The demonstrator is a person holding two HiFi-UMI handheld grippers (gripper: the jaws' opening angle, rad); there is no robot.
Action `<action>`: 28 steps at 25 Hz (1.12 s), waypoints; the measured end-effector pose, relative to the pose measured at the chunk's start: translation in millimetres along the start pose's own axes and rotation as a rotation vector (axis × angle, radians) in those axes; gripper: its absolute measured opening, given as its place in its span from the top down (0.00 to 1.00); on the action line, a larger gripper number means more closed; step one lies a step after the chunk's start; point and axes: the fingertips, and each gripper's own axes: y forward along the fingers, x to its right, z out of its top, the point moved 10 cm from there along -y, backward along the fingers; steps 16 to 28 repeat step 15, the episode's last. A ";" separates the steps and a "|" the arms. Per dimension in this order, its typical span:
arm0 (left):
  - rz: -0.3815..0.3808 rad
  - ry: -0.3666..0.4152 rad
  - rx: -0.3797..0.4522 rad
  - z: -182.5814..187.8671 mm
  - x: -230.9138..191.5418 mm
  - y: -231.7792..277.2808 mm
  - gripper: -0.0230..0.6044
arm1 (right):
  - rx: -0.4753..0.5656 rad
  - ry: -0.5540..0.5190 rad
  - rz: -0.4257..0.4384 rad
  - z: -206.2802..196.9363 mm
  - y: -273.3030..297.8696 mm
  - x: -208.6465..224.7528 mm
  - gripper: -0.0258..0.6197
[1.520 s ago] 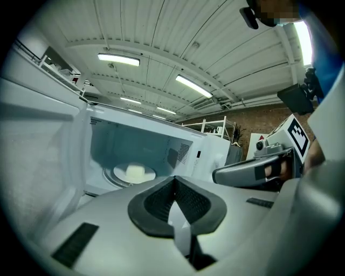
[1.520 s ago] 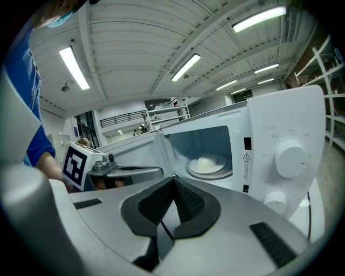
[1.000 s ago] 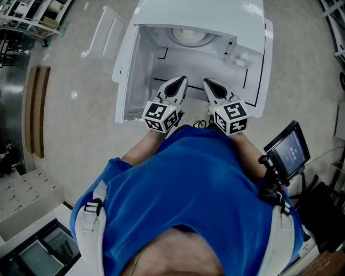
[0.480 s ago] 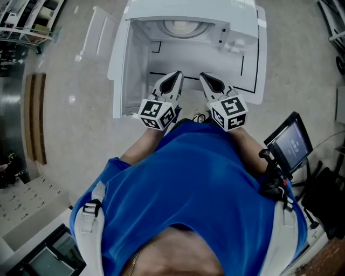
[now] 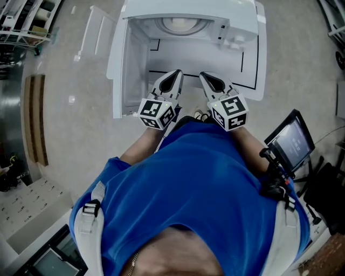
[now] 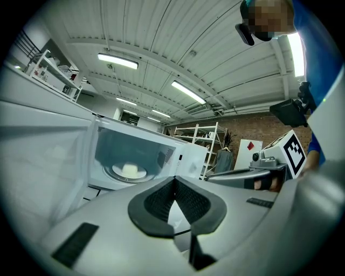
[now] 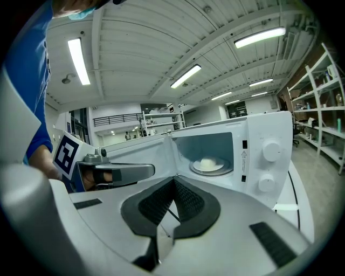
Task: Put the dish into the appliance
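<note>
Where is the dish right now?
The dish sits on the turntable inside the open microwave, at the top centre of the head view, right of its swung-open door.

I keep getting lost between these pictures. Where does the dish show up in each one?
Head view: the dish is at top centre, inside the open microwave.
Left gripper view: left of centre, beyond the jaws.
Right gripper view: right of centre, beyond the jaws.
Shared landmark: the microwave's control panel, just right of the dish in every view.
</note>
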 end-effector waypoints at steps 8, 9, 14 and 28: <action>-0.008 -0.013 -0.017 -5.7 1.9 11.9 0.95 | -0.007 0.010 -0.012 -2.2 -1.6 9.5 0.96; -0.008 -0.017 -0.019 -6.5 1.8 12.9 0.95 | -0.009 0.011 -0.012 -2.9 -1.8 10.0 0.96; -0.003 -0.029 -0.015 -7.5 3.0 18.2 0.95 | -0.018 0.013 -0.011 -6.0 -2.5 13.8 0.96; -0.002 -0.030 -0.012 -7.1 3.4 19.3 0.95 | -0.018 0.013 -0.011 -6.0 -2.4 14.6 0.96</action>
